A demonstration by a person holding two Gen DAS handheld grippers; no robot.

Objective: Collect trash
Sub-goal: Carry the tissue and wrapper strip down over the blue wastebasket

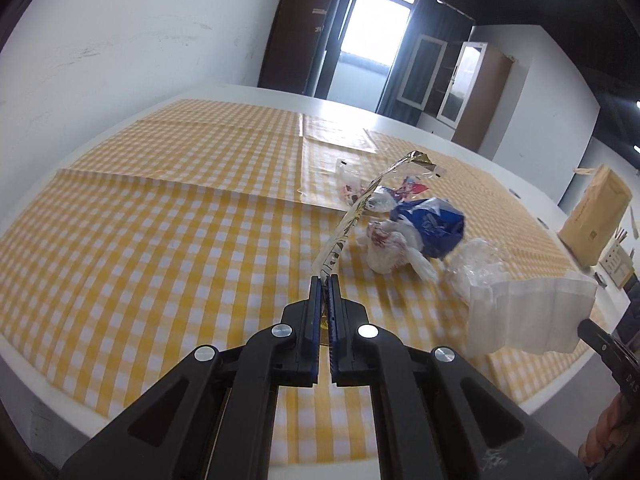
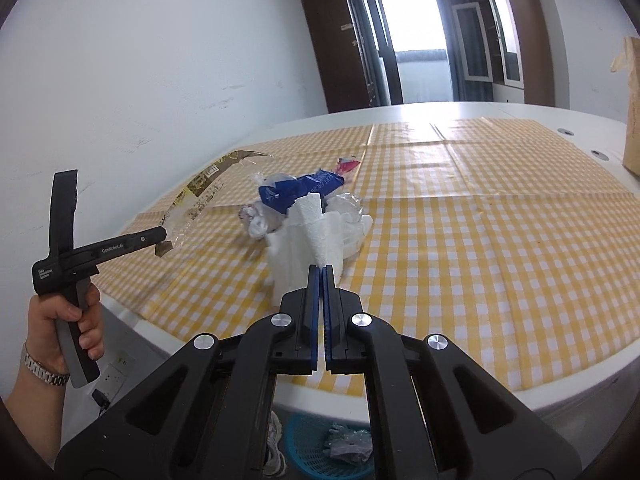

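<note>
A long clear wrapper (image 1: 362,204) with gold and black print is up in the air, pinched at one end, and its far end curls over. A white folded paper napkin (image 1: 528,316) is also lifted off the table and hangs with soft creases. On the yellow checked cloth lies a small pile of trash: a crumpled blue bag (image 1: 430,226), a scrunched white tissue with red marks (image 1: 386,250), some crinkly clear plastic (image 1: 478,266) and a small wrapper with red and blue on it (image 1: 408,189). Under the table stands a blue basket (image 2: 316,446) with some clear plastic inside.
</note>
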